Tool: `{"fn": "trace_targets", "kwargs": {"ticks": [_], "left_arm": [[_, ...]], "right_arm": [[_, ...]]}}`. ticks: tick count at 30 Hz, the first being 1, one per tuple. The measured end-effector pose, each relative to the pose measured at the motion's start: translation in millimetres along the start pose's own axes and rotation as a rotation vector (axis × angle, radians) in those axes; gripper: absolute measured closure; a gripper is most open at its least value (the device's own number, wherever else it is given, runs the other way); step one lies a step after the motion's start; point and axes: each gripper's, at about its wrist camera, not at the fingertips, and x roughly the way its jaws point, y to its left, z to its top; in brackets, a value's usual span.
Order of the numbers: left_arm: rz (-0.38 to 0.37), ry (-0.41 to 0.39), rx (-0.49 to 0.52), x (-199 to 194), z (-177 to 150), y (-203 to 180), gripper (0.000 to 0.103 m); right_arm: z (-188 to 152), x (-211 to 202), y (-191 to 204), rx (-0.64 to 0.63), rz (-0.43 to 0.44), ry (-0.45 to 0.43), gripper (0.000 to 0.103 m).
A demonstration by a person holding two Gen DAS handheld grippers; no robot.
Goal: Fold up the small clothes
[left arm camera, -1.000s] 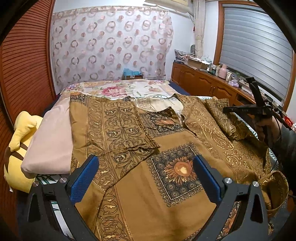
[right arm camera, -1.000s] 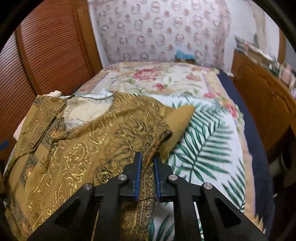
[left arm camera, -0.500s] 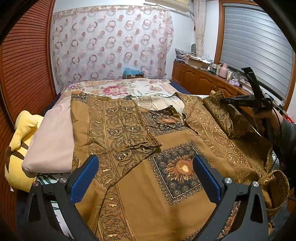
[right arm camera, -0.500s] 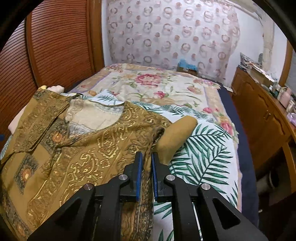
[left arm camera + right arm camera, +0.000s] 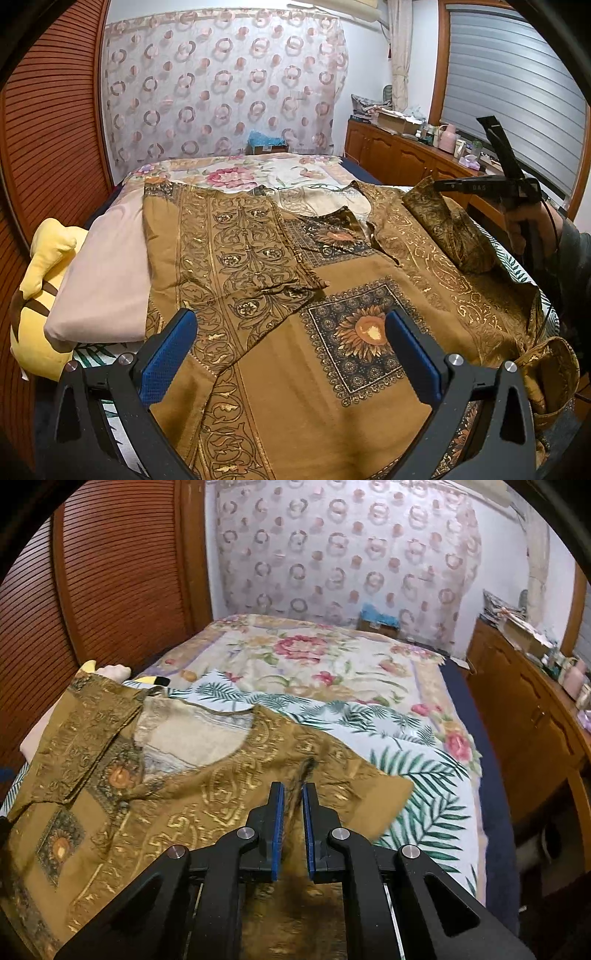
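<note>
On the bed (image 5: 424, 686) my golden top (image 5: 332, 387) has one sleeve folded in; my right hand-held gripper (image 5: 291, 794) pinches the other sleeve (image 5: 447, 229) raised, my left hand-held gripper (image 5: 291, 332) spread empty, body folds remaining.

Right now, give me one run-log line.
left gripper: open, over shirt | right gripper: shut on sleeve, lifted | left sleeve: folded in

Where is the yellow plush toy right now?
In the left wrist view the yellow plush toy lies at the far left edge of the bed, tucked against the pink pillow, beside the wooden louvred door.
</note>
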Motion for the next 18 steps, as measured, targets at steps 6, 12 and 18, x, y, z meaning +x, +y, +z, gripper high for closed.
{"fn": "trace_targets", "kwargs": {"ticks": [6,12,18], "left_arm": [[0.003,0.002,0.001,2,2,2,0.001],[0.001,0.002,-0.021,8,12,17,0.001],[0.022,0.000,-0.023,13,24,30,0.001]], "right_arm": [[-3,-2,10,-0.018,0.075,-0.009,0.084],[-8,-16,2,-0.081,0.023,-0.043,0.059],[-19,-4,-17,-0.011,0.002,0.019,0.059]]}}
